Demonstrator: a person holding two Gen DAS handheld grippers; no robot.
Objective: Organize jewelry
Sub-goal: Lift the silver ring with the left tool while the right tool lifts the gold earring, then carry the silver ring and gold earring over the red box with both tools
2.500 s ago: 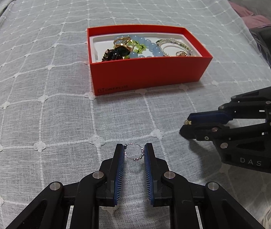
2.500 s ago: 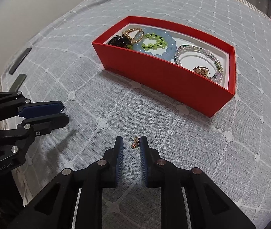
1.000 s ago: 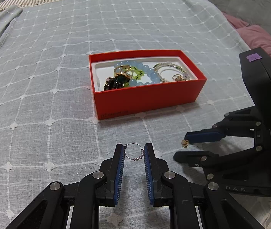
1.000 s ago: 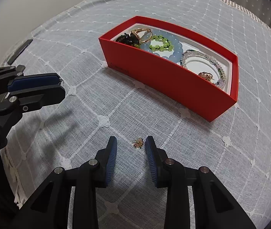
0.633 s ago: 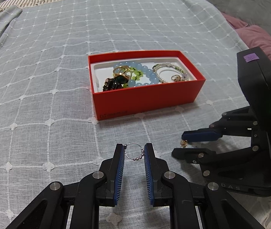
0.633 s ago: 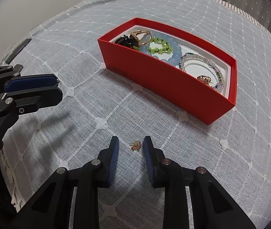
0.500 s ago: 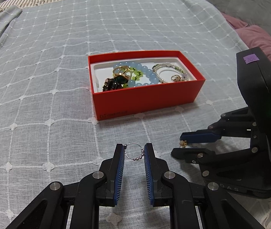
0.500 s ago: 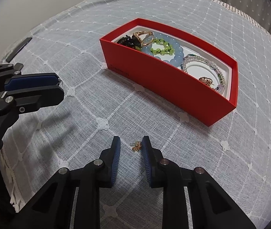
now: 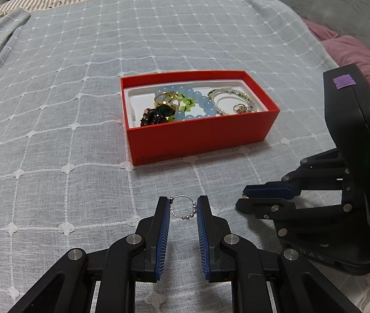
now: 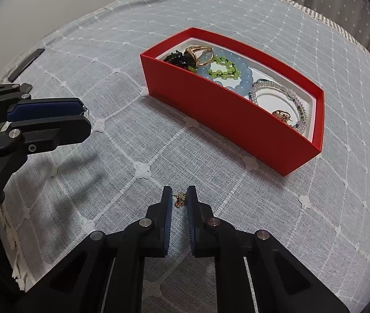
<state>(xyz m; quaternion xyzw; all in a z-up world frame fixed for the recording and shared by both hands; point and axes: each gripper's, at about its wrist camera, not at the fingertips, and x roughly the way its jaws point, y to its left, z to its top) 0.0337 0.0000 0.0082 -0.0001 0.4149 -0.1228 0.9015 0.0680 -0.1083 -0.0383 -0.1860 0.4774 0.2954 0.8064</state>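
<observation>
Since a moment before, when its fingers stood wider with the little thing loose between them, the right gripper (image 10: 179,200) had closed in and now pinched the small gold earring (image 10: 180,199) at its tips. That meant the earring was caught and, I think, ready to go to the box. The left gripper (image 9: 183,207) had not changed: it held the thin silver ring with tiny beads (image 9: 183,208) across its tips, just as before.

Both grippers hung above the gray checked bedspread (image 9: 54,135), side by side, each with its piece right at the fingertips. Farther ahead lay the red box (image 9: 203,137), well apart from both. Inside it sat a gold ring (image 9: 166,98), a dark stone cluster (image 9: 156,114), a green bead bracelet (image 9: 187,102), a blue bead bracelet (image 9: 206,105) and a thin beaded bracelet (image 9: 230,96). Past the box was more bed, then a pink pillow (image 9: 354,52).
</observation>
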